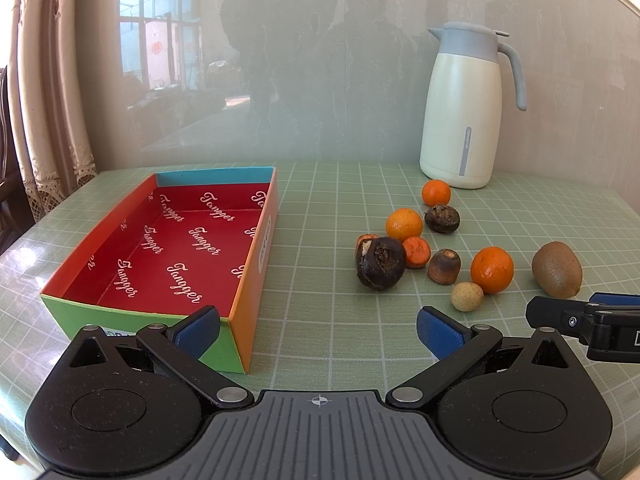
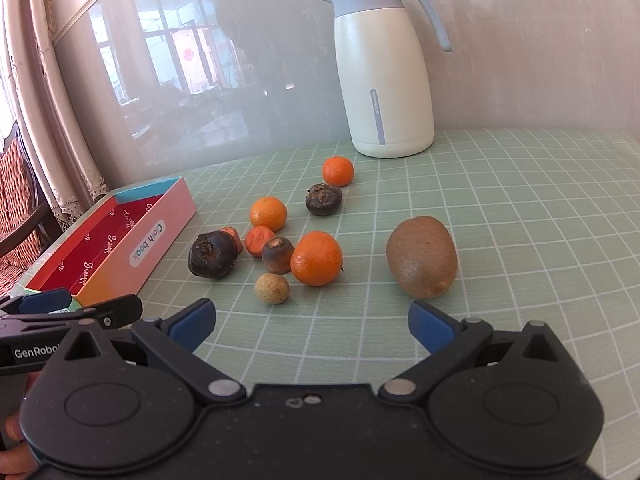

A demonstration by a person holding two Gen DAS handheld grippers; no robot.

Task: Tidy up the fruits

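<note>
Fruits, loose group, on the tabletop (image 1: 340, 200) to the right of the box, none inside it:
- Three mandarins, round, glossy orange peel: far one (image 1: 436, 193) near the jug, middle one (image 1: 403, 224), near one (image 1: 491, 270).
- Kiwi (image 2: 422, 257), oval, brown and fuzzy, apart at the right of the group.
- Two water chestnuts, dark brown, squat, rough tufted crowns: the large one (image 1: 380, 263) nearest the box, the smaller (image 1: 441, 218) just in front of the far mandarin.
- Small round tan fruit (image 1: 467, 297), speckled skin, just beside the near mandarin.
- Small dark conical piece with a pale cut top (image 1: 444, 266); kind cannot be told.
- Two orange, wrinkled pieces: one (image 1: 416, 252) touching the large water chestnut, one (image 1: 366, 239) mostly hidden behind it.

Box (image 1: 168, 248): shallow open rectangular cardboard tray, red lining with white script lettering, rim orange, blue and green, outer long side pink-orange with a label. Holds nothing.

Left hand-held gripper (image 1: 318, 330): black, blue ribbed pads, fingers spread wide apart, gripping nothing; left finger overlaps the box's near corner in view.

Right hand-held gripper (image 2: 312, 322): same build, fingers likewise wide apart and gripping nothing, facing the fruit group.

Insulated jug (image 1: 464, 112): cream body, grey-blue lid, spout and handle, upright behind the fruit.

Tabletop cover: pale green, white grid. Wall: glossy, reflective.
</note>
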